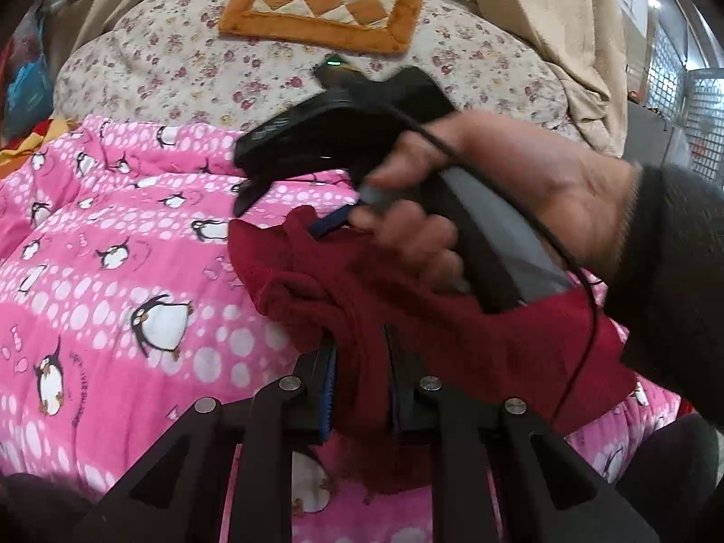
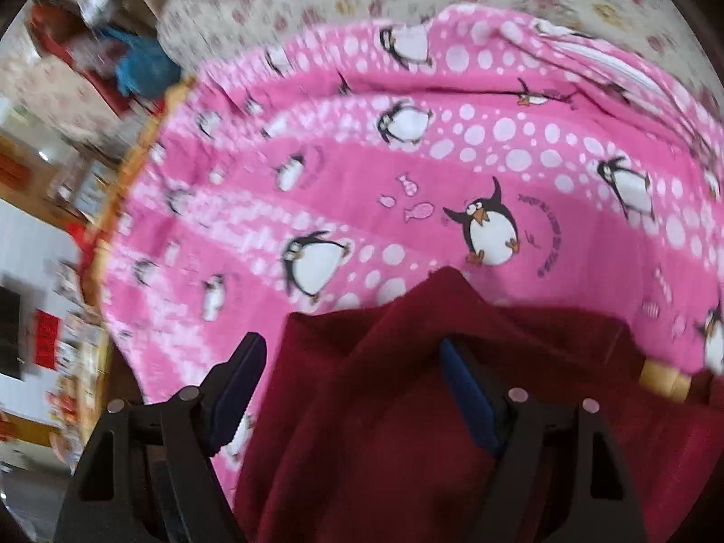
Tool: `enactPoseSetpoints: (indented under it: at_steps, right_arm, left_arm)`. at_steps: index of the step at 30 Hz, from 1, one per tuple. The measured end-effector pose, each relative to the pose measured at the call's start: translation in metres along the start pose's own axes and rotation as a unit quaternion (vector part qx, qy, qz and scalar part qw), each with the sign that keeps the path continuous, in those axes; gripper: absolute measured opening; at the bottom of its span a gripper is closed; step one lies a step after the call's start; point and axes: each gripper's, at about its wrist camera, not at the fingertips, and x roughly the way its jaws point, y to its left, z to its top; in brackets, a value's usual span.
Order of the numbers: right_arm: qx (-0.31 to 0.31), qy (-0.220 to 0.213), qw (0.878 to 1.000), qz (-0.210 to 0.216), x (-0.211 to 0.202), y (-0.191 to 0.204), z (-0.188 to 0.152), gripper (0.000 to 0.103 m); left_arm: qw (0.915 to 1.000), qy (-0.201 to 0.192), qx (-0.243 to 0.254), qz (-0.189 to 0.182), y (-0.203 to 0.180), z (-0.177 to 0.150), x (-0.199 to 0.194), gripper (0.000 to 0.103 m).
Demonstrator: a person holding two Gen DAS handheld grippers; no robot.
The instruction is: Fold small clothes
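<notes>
1. The dark red garment (image 1: 452, 316) is a small knitted or fleecy piece, lying bunched on the pink penguin quilt (image 1: 113, 271). One fold of it runs straight into the left gripper (image 1: 362, 389), whose jaws are pressed together on the cloth, so it is pinched there.
2. I judge it light and very soft: it sags and creases wherever it is not held, and it will not keep a shape by itself. The nap looks grippy rather than slippery, and nothing about it seems fragile.
3. In the right wrist view the same garment (image 2: 407, 407) lies across the right gripper (image 2: 348, 389). Its jaws stand spread; the cloth drapes between and over them, but the pads do not press on it.
4. A sensible place to take hold, in my judgement, is an edge or corner ahead of the right jaws, well apart from the left pinch, so the cloth can be drawn flat between the two.
5. The person's right hand (image 1: 497, 190) holds that gripper's handle just beyond the left jaws, above the garment.
6. Beyond the quilt lie a flowered sheet (image 1: 181, 68) and an orange checked mat (image 1: 326, 4).
7. No basket, box or other container is clear in either view, so nothing can be said of contents.
</notes>
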Motion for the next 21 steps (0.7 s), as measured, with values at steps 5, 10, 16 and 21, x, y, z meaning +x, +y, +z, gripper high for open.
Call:
enactPoseSetpoints:
  at_steps: [5, 10, 16, 21]
  right_arm:
    - [-0.041, 0.036, 0.997, -0.049, 0.01, 0.022, 0.008, 0.084]
    - [-0.118, 0.074, 0.982, -0.129, 0.029, 0.05, 0.004, 0.089]
    - [-0.17, 0.077, 0.959, -0.214, 0.036, 0.06, 0.0, 0.06]
    - [-0.08, 0.03, 0.989, -0.121, -0.013, 0.016, 0.001, 0.017]
  left_arm:
    - [0.9998, 0.004, -0.006, -0.018, 0.003, 0.003, 0.002, 0.0]
    - [0.9995, 0.002, -0.003, -0.033, 0.001, 0.004, 0.001, 0.0]
    - [0.999, 0.002, -0.01, -0.043, 0.005, 0.003, -0.002, 0.0]
    - [0.9967, -0.012, -0.025, -0.076, 0.011, 0.004, -0.011, 0.0]
